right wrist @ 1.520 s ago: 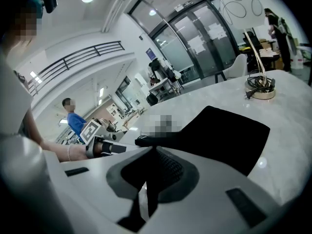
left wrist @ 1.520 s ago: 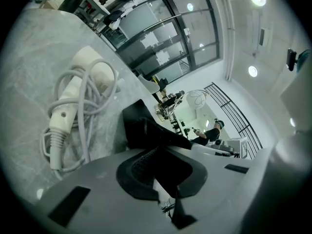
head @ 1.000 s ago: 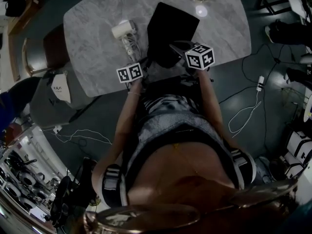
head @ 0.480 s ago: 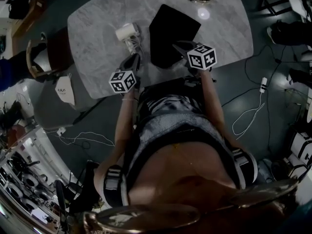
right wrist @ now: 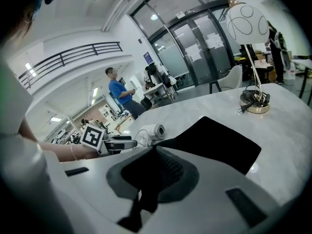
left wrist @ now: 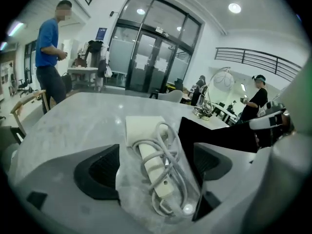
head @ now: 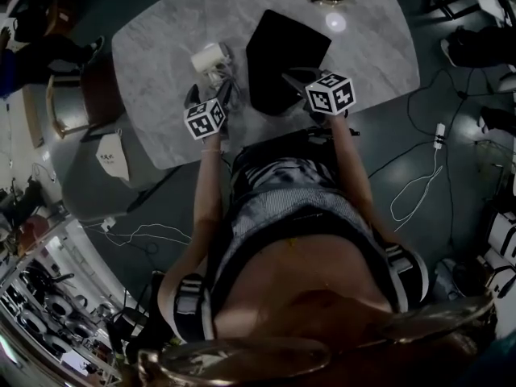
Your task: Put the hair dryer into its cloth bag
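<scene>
Pinching one black bag by its edge, right gripper clamped tight, left gripper jaws opening astride one white hair dryer, left of the bag.

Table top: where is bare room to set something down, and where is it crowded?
Two bare patches on the table: the left part, between its left edge and the hair dryer; the right part, between the cloth bag and the right edge. Crowded: the middle, where dryer, cord and bag lie close.

Table glossy marble; cloth bag matt black; hair dryer smooth plastic.
</scene>
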Tool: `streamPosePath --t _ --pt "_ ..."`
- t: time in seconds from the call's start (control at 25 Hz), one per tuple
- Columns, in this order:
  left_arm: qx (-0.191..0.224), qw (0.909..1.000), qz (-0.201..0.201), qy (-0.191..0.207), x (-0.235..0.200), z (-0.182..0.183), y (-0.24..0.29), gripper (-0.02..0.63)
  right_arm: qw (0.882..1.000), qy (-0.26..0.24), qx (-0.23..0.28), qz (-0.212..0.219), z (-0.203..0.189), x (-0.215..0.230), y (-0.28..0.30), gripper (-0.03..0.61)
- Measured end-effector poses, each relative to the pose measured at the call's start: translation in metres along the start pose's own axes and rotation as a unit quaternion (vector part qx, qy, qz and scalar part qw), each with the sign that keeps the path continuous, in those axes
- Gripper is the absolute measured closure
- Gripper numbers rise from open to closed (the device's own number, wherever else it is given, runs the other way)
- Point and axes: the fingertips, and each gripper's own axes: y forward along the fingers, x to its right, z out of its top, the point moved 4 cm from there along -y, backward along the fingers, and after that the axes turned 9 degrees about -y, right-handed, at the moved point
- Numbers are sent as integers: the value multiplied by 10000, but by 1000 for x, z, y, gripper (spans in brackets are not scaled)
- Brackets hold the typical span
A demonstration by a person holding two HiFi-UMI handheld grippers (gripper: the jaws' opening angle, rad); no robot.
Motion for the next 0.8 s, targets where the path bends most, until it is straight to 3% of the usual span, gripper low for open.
streamPosePath --t 0.16,0.4,0.56,0.8 --pt "-514 9987 65 24 3 -6 30 144 10000 14 -27 -27 -1 -2 2 506" --pt "-756 9959 488 -35 4 -6 59 144 10000 86 -15 -25 -4 -2 1 506" --pt "-819 9936 777 -20 0 -6 67 144 9999 132 -18 10 -4 -3 3 506" --pt "-708 9947 732 -103 -2 -7 77 144 9998 207 -35 -16 -4 -2 6 506"
